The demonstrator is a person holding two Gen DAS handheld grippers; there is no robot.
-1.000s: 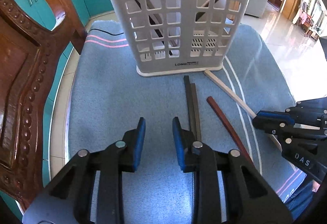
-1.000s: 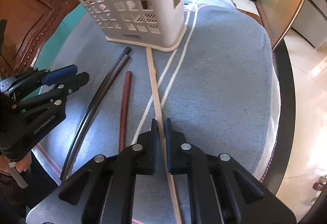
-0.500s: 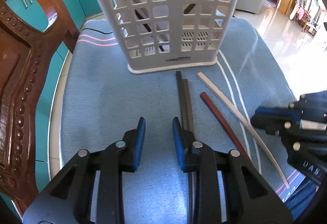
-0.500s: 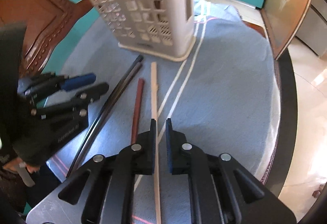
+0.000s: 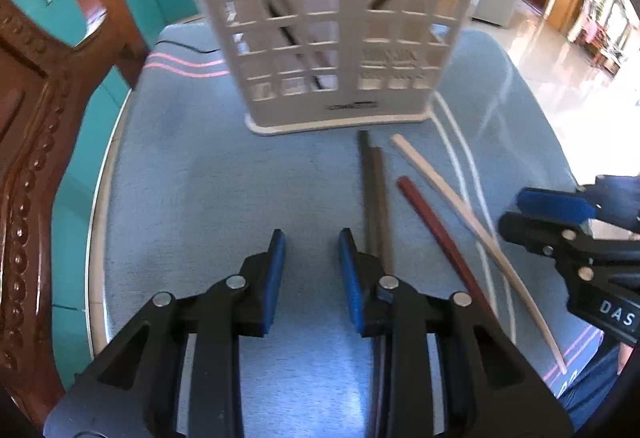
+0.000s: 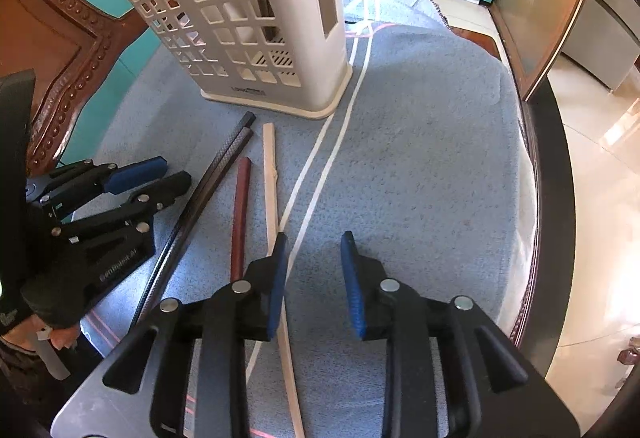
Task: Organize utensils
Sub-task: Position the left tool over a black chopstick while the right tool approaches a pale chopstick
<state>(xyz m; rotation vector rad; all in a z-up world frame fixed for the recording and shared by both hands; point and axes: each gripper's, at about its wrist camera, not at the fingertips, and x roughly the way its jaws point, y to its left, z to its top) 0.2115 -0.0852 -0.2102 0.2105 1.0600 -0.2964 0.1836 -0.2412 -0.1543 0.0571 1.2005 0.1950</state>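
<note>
Chopsticks: pale chopstick (image 6: pixel 270 182), red chopstick (image 6: pixel 241 206) and dark pair (image 6: pixel 208 194) lie on the towel-covered bench (image 6: pixel 420 158) before the basket (image 6: pixel 256 18). Right gripper (image 6: pixel 314 238) jaws, just opened, stand spread beside the pale one, gripping nothing; left gripper (image 5: pixel 311 236) jaws spread, empty.

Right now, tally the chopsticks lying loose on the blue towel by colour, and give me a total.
Dark black-brown chopsticks: 2, side by side
Red-brown chopstick: 1
Pale cream chopstick: 1
Total: 4, all lying on the towel in front of the white basket; sticks already inside the basket are not counted.
</note>
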